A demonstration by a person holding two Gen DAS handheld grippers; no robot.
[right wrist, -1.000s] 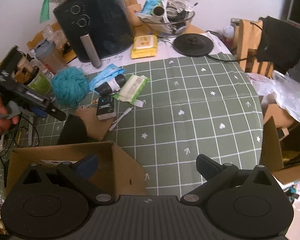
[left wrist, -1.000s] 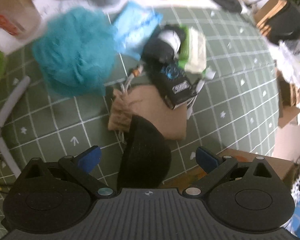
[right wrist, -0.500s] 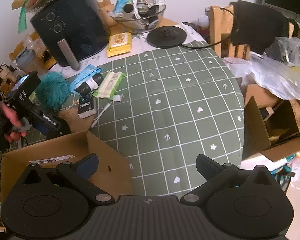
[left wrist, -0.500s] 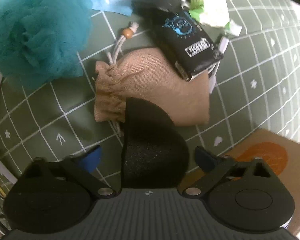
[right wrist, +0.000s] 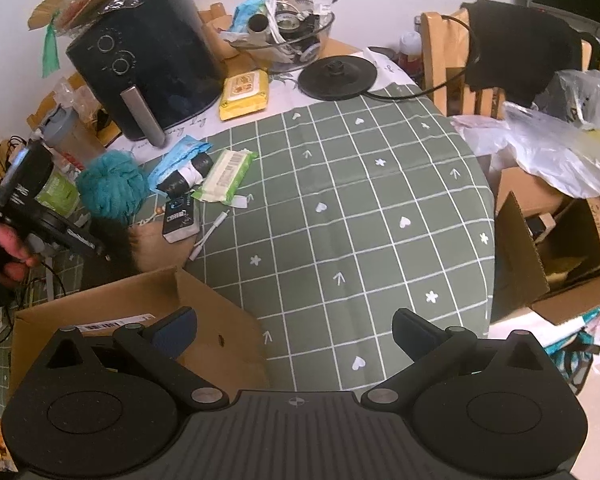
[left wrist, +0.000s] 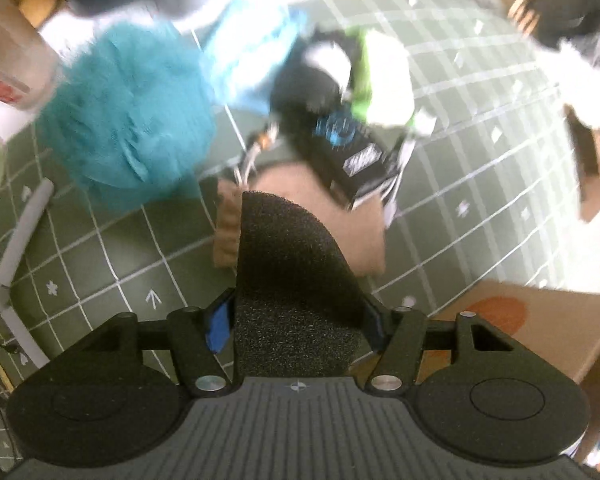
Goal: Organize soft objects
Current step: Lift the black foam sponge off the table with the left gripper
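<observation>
In the left wrist view my left gripper (left wrist: pixel 296 320) points straight down, its jaws closing on a black foam piece (left wrist: pixel 288 264); both blue pads press its sides. Beneath it lies a tan drawstring pouch (left wrist: pixel 364 240), with a teal bath pouf (left wrist: pixel 128 120) to the upper left on the green checked cloth (left wrist: pixel 100 256). In the right wrist view my right gripper (right wrist: pixel 296 328) stands open and holds nothing, above the table's near edge beside an open cardboard box (right wrist: pixel 140 300). A hand holds the left gripper (right wrist: pixel 48 224) at the far left, near the pouf (right wrist: pixel 112 188).
A black box (left wrist: pixel 348 160), a wipes pack (right wrist: pixel 226 176), a blue packet (right wrist: pixel 180 156) and a white pen (right wrist: pixel 210 234) lie by the pouch. An air fryer (right wrist: pixel 140 64), a glass bowl (right wrist: pixel 292 40) and a kettle base (right wrist: pixel 338 76) stand at the back. Boxes and bags crowd the right.
The left jaws have closed in from wide open onto the black foam piece. The left gripper dipped close to the pouch, then rose again. The right gripper stayed open.
</observation>
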